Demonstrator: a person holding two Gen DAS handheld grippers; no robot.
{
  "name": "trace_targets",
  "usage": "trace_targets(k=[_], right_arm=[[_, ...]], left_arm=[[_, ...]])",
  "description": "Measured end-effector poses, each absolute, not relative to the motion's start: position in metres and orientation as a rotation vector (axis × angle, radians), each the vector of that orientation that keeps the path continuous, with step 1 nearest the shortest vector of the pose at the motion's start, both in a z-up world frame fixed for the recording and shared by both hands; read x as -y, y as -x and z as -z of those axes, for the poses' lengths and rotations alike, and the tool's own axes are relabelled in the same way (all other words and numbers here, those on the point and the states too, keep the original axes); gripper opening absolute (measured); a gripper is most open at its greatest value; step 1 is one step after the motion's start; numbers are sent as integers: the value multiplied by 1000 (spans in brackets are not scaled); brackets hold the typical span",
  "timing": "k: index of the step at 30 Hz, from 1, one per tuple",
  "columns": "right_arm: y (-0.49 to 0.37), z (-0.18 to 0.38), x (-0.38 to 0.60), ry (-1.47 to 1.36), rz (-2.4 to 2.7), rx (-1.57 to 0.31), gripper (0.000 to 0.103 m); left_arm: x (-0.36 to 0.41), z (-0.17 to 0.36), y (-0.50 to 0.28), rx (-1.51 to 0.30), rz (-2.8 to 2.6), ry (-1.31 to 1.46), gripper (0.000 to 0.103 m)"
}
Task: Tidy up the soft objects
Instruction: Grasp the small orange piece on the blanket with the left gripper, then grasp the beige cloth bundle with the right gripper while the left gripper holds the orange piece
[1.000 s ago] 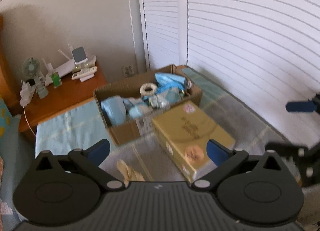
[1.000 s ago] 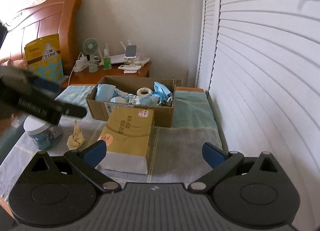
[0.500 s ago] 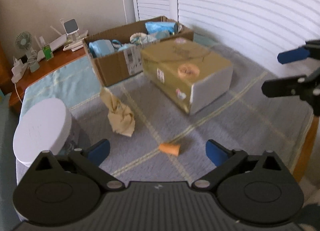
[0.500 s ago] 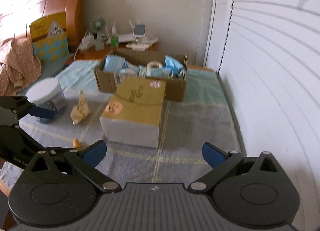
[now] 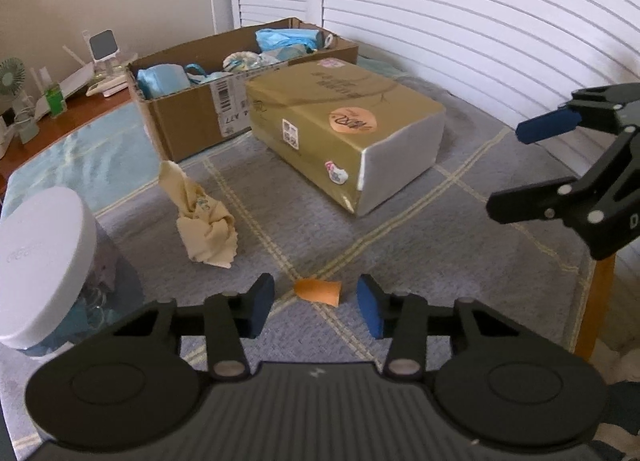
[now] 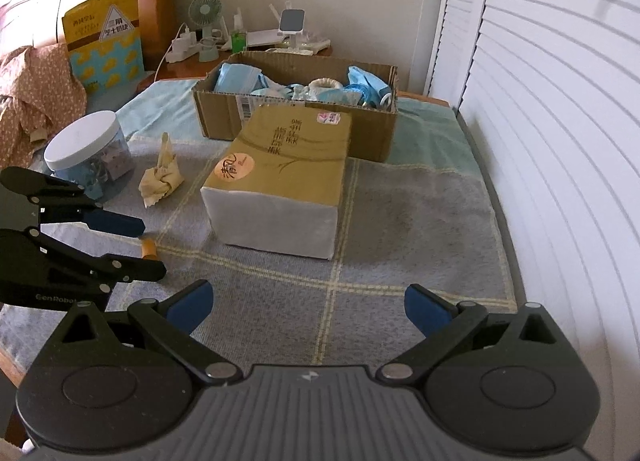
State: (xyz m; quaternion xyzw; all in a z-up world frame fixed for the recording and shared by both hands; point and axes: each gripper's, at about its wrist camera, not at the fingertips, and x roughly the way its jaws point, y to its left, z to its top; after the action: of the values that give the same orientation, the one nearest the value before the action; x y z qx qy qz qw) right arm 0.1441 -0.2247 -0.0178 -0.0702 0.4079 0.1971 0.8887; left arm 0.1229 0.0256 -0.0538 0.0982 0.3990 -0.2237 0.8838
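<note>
since a second ago both claws have sunk toward the bed, and the left claw [image 5: 316, 303], spread wide back then, has drawn its pads in around a small orange foam piece [image 5: 318, 291] that was out of its view at first. its jaws are closing at this moment, with the orange piece lying between them on the grey checked blanket [image 5: 440, 261]; the pads do not seem to press on it yet, so the piece is bracketed, not grasped. the right claw [image 6: 308, 307] hangs released and empty above bare blanket, well apart from everything. the step in hand looks like the pickup of this first soft item; the next move calls for finishing the squeeze gently, since foam will give, then a lift and a carry toward the cardboard box [image 5: 192, 129] at the back, which already holds soft blue things. a crumpled cream cloth [image 5: 204, 217] lies near the left claw, beside a white-lidded jar [image 5: 44, 257], and is likely the next candidate. for room: the gold tissue pack [image 5: 340, 117] sits directly before the box, so a carry must go over or around it. the bed's near edge [image 5: 596, 301] is close on the right, with louvred doors [image 6: 560, 141] along that side. the middle of the blanket is open.
</note>
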Motion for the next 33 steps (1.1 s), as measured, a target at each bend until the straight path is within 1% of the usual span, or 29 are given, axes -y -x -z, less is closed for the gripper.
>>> trace_targets(k=[1, 6, 14, 18, 26, 33], right_arm=[[-145, 18, 224, 147, -408, -849, 103], [-146, 19, 223, 148, -407, -853, 103], [-146, 11, 210, 177, -429, -832, 103], [-145, 1, 197, 189, -438, -803, 103], [-151, -24, 157, 210, -465, -746, 103], [-157, -34, 116, 117, -435, -704, 103]], left_arm=[[-26, 54, -124, -832, 472, -199, 39], [-25, 53, -122, -832, 488, -197, 24], [-33, 50, -119, -854, 447, -173, 23], [-43, 47, -115, -872, 418, -172, 23], [-67, 40, -106, -850, 380, -170, 23], [-93, 34, -101, -842, 346, -171, 23]])
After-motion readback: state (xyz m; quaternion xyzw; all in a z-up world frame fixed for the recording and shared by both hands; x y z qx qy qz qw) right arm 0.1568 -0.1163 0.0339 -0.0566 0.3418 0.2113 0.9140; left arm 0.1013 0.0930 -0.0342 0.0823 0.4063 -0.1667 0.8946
